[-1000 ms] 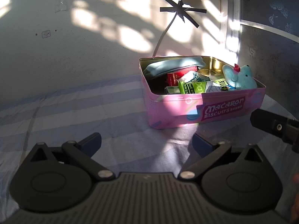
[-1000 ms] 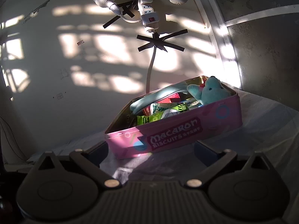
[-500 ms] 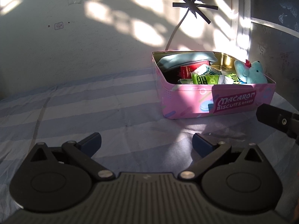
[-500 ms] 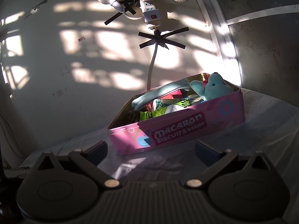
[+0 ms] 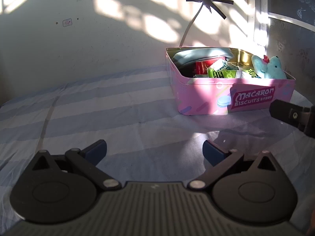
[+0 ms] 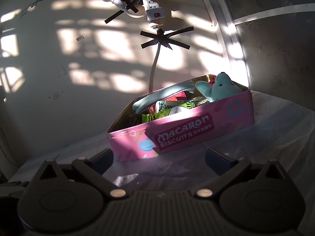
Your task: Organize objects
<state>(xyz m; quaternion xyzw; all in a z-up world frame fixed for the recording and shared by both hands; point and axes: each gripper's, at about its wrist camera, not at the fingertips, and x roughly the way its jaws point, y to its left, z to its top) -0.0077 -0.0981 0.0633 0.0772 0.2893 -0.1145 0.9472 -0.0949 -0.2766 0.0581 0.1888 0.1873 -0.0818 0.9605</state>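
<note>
Both hand-held grippers (image 5: 154,152) (image 6: 159,156) gape near pink tin (image 5: 204,96).

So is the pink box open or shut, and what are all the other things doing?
Pink biscuit tin: open, no lid on, full of things.
Blue plush toy: in the tin, poking above the rim.
Green snack packet: lying inside the tin.
Red box: inside the tin, partly buried.
Left gripper: jaws open, empty.
Right gripper: jaws open, empty.
Power strip: taped to the wall.
</note>
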